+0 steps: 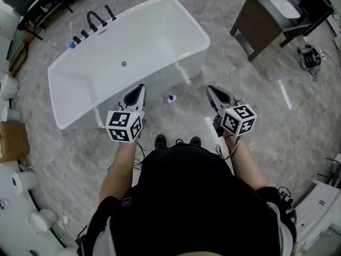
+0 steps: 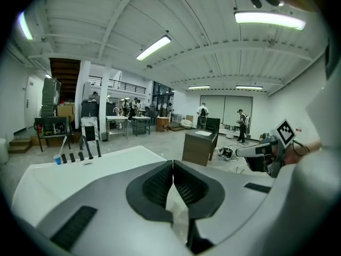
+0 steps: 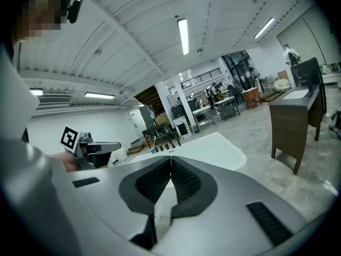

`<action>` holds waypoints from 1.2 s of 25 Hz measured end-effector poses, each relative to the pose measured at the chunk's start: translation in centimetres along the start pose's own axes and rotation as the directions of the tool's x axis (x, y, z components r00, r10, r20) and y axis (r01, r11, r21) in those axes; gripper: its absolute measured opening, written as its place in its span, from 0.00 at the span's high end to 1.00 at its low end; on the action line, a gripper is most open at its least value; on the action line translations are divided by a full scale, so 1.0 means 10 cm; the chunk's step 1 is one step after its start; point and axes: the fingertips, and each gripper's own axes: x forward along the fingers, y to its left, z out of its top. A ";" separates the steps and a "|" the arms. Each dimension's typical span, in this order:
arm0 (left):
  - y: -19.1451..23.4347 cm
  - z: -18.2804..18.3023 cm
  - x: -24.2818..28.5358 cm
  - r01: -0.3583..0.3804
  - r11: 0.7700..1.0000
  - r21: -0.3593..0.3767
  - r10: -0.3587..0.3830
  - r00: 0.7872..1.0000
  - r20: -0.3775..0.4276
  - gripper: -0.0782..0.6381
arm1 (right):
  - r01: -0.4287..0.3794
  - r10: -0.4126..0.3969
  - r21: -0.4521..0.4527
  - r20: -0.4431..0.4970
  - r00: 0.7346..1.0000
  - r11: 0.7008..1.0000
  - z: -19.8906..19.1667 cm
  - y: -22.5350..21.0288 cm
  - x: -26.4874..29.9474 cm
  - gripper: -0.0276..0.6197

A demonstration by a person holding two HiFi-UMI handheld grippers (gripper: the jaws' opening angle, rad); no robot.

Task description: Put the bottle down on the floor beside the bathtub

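A small white bottle with a blue cap (image 1: 171, 98) stands on the grey marble floor, close to the near side of the white bathtub (image 1: 74, 122). My left gripper (image 1: 140, 88) is held in the air to the bottle's left, shut and empty. To the bottle's right my right gripper (image 1: 209, 89) is also shut with nothing in it. In the left gripper view the black pads (image 2: 160, 183) meet above the tub (image 2: 80, 170). The right gripper view shows its pads (image 3: 184, 181) pressed together too, and the bottle is hidden in both gripper views.
A black faucet (image 1: 96, 20) and a blue cup (image 1: 72, 45) sit at the tub's far end. A dark wooden vanity (image 1: 265, 21) stands at the back right, with a tangle of cables (image 1: 310, 57) beyond it. A cardboard box (image 1: 11, 141) and paper rolls (image 1: 24, 181) lie left.
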 end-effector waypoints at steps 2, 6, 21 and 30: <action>-0.13 0.13 0.00 -0.025 1.000 -0.003 0.025 0.999 0.019 0.87 | -0.021 0.022 -0.025 0.024 0.999 0.999 0.15 -0.05 -0.07 0.91; -0.38 0.29 0.05 -0.054 0.998 -0.025 0.055 0.997 0.051 0.87 | -0.049 0.055 -0.069 0.089 0.994 0.996 0.44 -0.12 -0.21 0.91; -0.19 0.55 -0.68 0.011 1.000 0.011 -0.013 0.993 0.113 0.87 | -0.180 0.234 -0.217 0.257 0.938 0.959 0.97 1.01 -0.36 0.91; 0.38 0.76 -1.02 0.011 0.999 0.039 -0.017 0.987 0.162 0.87 | -0.120 0.184 -0.213 0.314 0.931 0.970 1.15 1.35 -0.29 0.91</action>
